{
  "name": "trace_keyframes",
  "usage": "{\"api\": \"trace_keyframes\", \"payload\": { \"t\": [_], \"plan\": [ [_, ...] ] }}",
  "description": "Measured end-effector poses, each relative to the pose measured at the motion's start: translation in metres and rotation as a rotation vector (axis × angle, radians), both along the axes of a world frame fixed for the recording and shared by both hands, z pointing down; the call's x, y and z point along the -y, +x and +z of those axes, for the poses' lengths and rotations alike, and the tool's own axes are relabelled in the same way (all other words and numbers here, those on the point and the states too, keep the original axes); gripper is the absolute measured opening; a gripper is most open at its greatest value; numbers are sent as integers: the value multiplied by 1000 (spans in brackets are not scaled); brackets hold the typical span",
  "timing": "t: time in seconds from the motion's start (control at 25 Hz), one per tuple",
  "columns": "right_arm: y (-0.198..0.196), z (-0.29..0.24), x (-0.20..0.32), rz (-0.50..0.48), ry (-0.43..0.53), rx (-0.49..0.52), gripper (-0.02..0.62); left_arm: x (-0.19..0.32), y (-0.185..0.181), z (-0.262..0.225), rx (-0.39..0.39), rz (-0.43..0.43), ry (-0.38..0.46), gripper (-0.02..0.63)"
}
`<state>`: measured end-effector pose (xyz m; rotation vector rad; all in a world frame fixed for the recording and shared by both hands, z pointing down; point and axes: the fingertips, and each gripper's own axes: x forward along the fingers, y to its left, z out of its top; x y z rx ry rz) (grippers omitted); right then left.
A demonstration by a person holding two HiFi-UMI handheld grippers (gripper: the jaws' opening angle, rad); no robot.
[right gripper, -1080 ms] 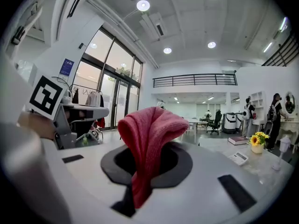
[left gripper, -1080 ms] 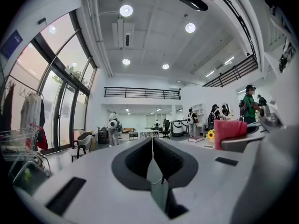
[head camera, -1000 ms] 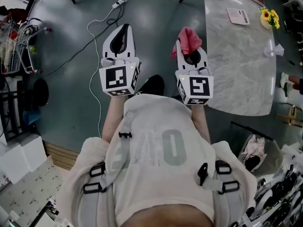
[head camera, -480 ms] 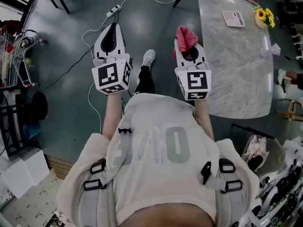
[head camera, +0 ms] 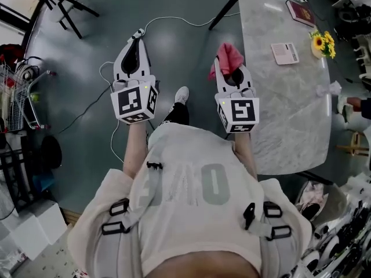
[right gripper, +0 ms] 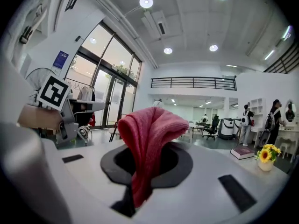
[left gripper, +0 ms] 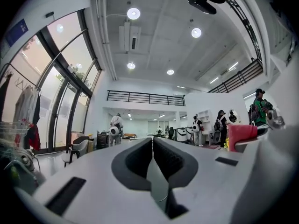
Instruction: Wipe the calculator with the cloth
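In the head view a pink calculator (head camera: 284, 53) lies flat on the far part of the grey marble table (head camera: 278, 114), to the right of both grippers. My right gripper (head camera: 228, 69) is shut on a pink-red cloth (head camera: 229, 57) and hangs over the floor just left of the table's edge. Seen from the right gripper view, the cloth (right gripper: 150, 127) bunches up and out from between the jaws of the right gripper (right gripper: 145, 158). My left gripper (head camera: 138, 40) is shut and holds nothing, further left over the floor. The left gripper (left gripper: 153, 149) shows its pads pressed together.
A dark red book (head camera: 301, 12), a sunflower pot (head camera: 320, 42) and a crumpled clear wrapper (head camera: 330, 88) also lie on the table. A white cable (head camera: 174, 21) runs across the floor. A chair (head camera: 61, 4) and a cart (head camera: 17, 88) stand at the left. People stand far off (left gripper: 258, 107).
Both grippers have moved forward together as the person walks. The table now reaches further into view and the calculator sits lower in the picture. The cloth stays in the right gripper.
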<state>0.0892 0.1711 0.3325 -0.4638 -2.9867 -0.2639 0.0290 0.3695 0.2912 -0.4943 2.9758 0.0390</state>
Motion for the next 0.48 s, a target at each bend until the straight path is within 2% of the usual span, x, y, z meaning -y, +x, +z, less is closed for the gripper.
{"api": "trace_keyframes", "payload": {
  "t": [0.32,0.48],
  "plan": [
    [-123,-11,9,74,-9,-12,58,12,-128,3,-36,75,5,26],
    [-175,-12,7,100,-38,-24,58,25,-181,7,-50,155,2,26]
  ]
}}
